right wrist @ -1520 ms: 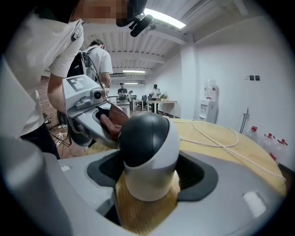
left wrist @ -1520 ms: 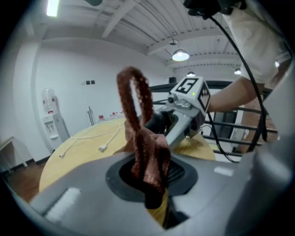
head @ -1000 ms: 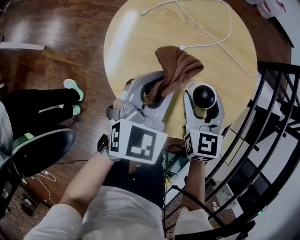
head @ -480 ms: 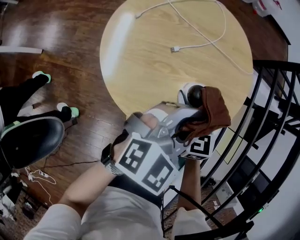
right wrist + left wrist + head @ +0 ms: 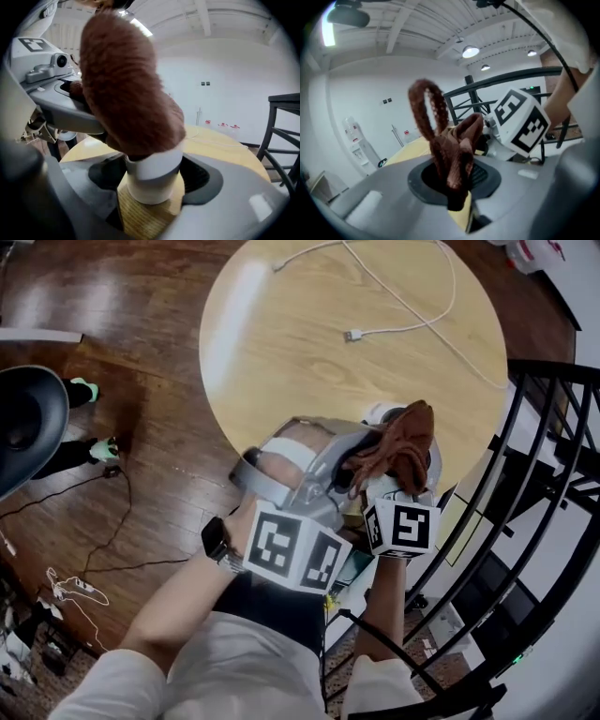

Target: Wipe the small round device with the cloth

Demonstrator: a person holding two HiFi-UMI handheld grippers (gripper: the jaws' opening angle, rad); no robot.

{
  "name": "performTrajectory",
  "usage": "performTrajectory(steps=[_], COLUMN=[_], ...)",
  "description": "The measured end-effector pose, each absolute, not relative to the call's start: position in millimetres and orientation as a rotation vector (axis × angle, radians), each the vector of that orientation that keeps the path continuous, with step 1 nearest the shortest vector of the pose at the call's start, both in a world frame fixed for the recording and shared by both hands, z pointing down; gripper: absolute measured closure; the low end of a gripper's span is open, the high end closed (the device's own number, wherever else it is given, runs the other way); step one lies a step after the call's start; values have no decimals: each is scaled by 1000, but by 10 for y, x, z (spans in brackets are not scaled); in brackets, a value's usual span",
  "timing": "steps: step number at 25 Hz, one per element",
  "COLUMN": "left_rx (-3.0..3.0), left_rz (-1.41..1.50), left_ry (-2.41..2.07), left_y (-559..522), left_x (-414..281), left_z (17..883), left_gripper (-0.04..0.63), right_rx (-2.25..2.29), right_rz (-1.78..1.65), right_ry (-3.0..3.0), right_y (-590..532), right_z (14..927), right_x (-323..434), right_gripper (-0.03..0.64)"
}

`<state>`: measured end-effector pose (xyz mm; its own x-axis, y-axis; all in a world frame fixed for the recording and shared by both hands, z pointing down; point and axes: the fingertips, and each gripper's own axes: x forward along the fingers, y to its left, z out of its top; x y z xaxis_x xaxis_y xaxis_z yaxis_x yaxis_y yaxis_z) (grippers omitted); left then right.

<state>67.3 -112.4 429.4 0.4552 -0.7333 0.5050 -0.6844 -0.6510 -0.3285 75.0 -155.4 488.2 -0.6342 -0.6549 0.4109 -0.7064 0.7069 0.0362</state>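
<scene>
Wiping step, judged about midway. Left gripper point(image 5: 454, 190) jaws closed tight on the brown cloth point(image 5: 449, 154), bunch standing up out of the jaws with a loop above. Right gripper point(image 5: 154, 190) jaws set wide but clamped on the small round device point(image 5: 154, 164), white base pinched between the pads, top buried under the cloth.

Rub with short circular passes over the top, then down round the white wall just ahead of the right jaws. Press lightly, probably enough for a smooth shell. Hold the right grip firm and level to prevent twisting out. Mind the loose cloth tails, at risk of catching between pad and base. Cannot tell whether resting on the tabletop point(image 5: 309, 362) or raised just off it, close to the near edge. White cable point(image 5: 403, 315) well beyond both jaws, out of the way.

Pose: both forearms reaching forward and down from the body, marker cubes turned up toward the head camera. Left gripper angled across toward the right one, jaw tips over the right jaws, cloth draped there. Right gripper pointing straight ahead, roughly level.
</scene>
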Motion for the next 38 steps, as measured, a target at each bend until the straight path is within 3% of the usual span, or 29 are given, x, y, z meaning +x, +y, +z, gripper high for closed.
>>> performTrajectory(steps=[7, 11, 14, 21, 25, 30, 38], left_rx=[-2726, -3027, -3190, -3110, -2957, -3062, -3187], left_rz=[-1055, -820, -678, -530, -733, -755, -961], left_ry=[1470, 1754, 1722, 1564, 1587, 1711, 1440], left_y=[-1127, -1125, -1014, -1003, -1177, -1306, -1038], left_x=[351, 308, 486, 708, 642, 488, 603], left_z=[4663, 4761, 4755, 4229, 4351, 4628, 4978], left_gripper=[523, 523, 523, 523, 525, 525, 525], right_rx=[488, 258, 186, 324, 519, 657, 620], right_rz=[96, 39, 52, 73, 118, 139, 78], right_ry=[-2596, -2595, -2614, -2655, -2644, -2635, -2545], right_y=[-1340, -1376, -1406, -1440, -1490, -1544, -1485], right_z=[4854, 4888, 4875, 4833, 4878, 4874, 4940], right_x=[886, 809, 706, 701, 752, 764, 739], right_gripper=[259, 259, 267, 273, 273, 273, 258])
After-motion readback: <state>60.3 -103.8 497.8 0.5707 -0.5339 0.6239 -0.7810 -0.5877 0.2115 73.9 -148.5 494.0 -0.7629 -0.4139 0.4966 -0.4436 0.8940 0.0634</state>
